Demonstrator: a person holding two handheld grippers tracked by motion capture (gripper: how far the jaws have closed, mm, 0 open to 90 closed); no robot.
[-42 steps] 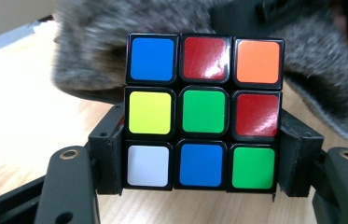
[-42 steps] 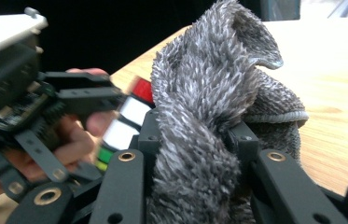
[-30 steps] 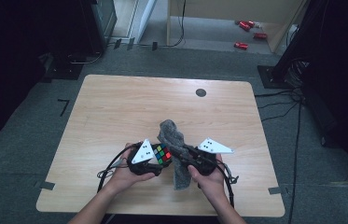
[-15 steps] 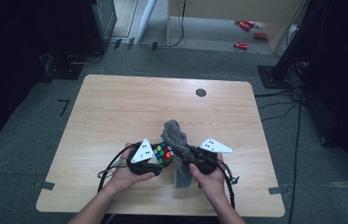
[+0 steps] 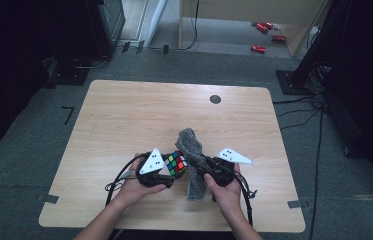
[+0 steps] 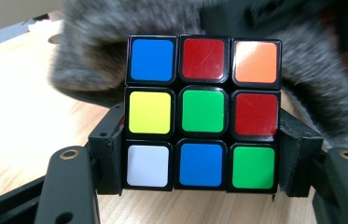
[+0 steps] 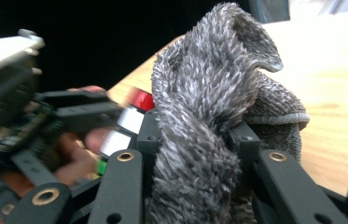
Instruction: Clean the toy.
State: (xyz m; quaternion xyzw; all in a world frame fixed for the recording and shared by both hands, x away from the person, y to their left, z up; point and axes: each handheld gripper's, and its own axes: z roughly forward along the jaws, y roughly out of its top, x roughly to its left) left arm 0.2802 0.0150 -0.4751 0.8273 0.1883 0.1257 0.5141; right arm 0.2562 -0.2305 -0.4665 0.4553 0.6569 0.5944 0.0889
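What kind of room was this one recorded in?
Probably a lab or workshop corner: a light wooden table on grey carpet, black equipment stands with trailing cables, red objects on the floor behind.

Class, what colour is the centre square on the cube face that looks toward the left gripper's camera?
Green, clearest in the left gripper view: the cube shows its centre square green.

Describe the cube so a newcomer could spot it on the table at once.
Start at the wooden table and go to its near edge, where two hands meet. The puzzle cube sits clamped in the left gripper, beside the grey cloth. Its bright mixed-colour squares set it apart.
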